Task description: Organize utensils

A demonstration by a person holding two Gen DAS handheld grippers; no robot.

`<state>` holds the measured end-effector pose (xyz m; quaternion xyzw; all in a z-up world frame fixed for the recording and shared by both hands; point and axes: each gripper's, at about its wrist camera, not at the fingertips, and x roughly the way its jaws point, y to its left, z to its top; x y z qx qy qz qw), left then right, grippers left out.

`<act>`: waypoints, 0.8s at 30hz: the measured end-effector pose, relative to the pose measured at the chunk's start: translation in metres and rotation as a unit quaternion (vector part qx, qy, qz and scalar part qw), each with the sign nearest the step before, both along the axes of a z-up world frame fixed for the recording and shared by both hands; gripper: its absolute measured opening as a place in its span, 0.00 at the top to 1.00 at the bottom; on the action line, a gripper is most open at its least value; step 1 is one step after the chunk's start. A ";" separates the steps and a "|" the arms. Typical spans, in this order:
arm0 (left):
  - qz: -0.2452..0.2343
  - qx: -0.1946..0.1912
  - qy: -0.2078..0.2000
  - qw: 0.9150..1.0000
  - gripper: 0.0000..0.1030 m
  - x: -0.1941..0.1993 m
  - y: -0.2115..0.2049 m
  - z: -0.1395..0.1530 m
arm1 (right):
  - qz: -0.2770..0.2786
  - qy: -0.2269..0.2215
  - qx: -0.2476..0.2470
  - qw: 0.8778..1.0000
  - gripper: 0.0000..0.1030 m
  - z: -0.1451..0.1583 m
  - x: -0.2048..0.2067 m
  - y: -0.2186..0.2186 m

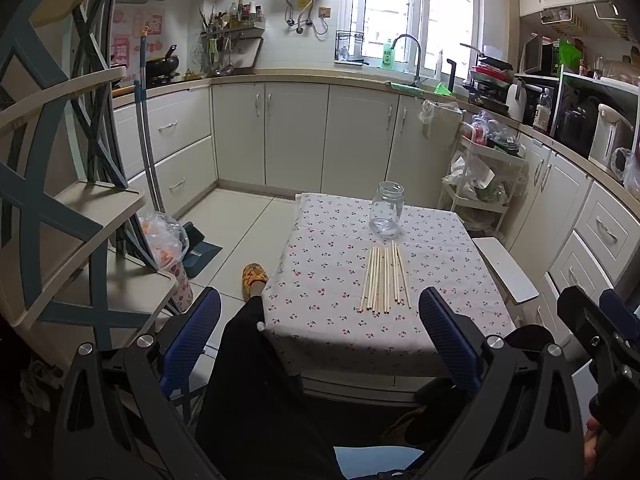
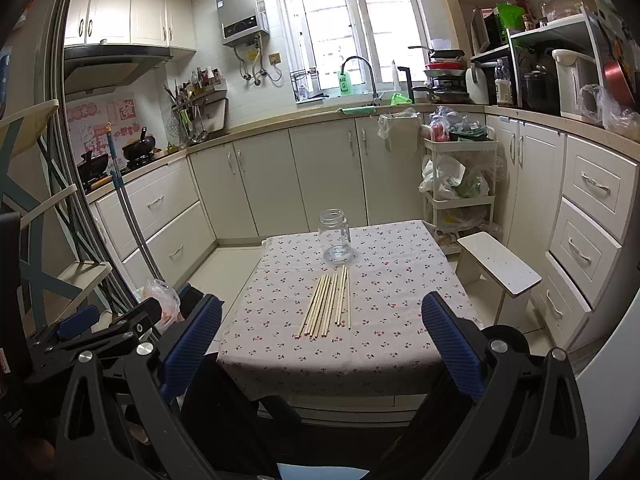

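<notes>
Mid-bench [image 2: 400, 344], chopsticks [image 2: 326, 305] lie well inside every edge, the jar [image 2: 335, 236] just beyond them; left claw [image 1: 320, 344] and right claw [image 2: 322, 354] hang released before the near edge.

The table's [image 1: 472, 240] near edge and legs hide behind the left gripper's [image 1: 320, 344] blue pads and a person's dark trouser leg [image 1: 256, 380]. The chopsticks [image 2: 330, 304] overlap, so their count is unclear, perhaps ten. The bottle labels on the wall rack [image 1: 234, 26] are too small to read.
</notes>
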<state>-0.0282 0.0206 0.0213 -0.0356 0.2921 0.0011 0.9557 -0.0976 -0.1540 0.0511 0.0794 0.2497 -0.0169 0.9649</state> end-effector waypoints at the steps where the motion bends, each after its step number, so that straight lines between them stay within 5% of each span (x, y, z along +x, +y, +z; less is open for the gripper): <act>1: 0.000 0.001 0.000 1.000 0.07 0.000 0.000 0.000 | 0.000 0.000 0.000 1.000 0.07 0.000 0.000 0.000; 24: 0.000 0.010 0.004 1.000 0.07 0.000 0.000 -0.002 | 0.004 0.003 0.002 1.000 0.07 -0.002 0.001 0.005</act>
